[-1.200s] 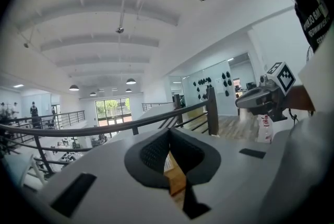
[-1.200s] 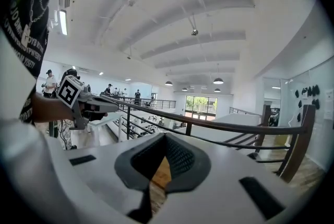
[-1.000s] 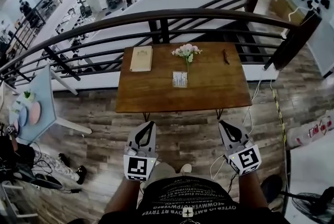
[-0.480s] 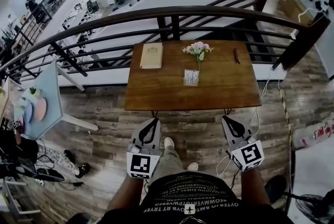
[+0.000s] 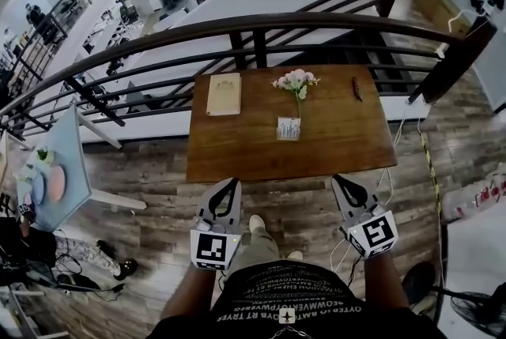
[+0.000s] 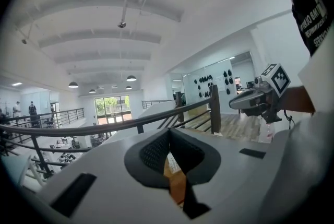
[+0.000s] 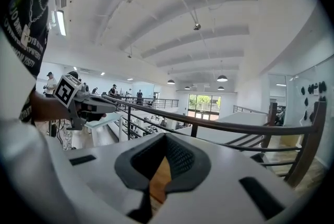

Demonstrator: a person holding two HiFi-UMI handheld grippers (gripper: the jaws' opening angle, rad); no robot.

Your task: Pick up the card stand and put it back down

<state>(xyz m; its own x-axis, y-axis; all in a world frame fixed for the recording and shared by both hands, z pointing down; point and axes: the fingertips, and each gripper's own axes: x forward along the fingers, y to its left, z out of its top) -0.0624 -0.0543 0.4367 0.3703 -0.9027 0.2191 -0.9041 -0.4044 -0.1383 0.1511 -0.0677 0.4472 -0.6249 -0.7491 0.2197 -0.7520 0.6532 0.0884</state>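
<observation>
Approach step. Card stand [image 5: 288, 128] stands upright mid-table [image 5: 237, 149], flowers [image 5: 296, 80] just behind it, book [image 5: 224, 94] near the far left corner. Left gripper [image 5: 224, 187] and right gripper [image 5: 342, 184] are both clenched and empty, just short of the near edge. Advice: open the jaws before reaching, grasp the stand's sides clear of the stems, lift straight.

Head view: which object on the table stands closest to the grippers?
The card stand, mid-table; the flowers, booklet and small dark object sit farther back, near the railing.
</observation>
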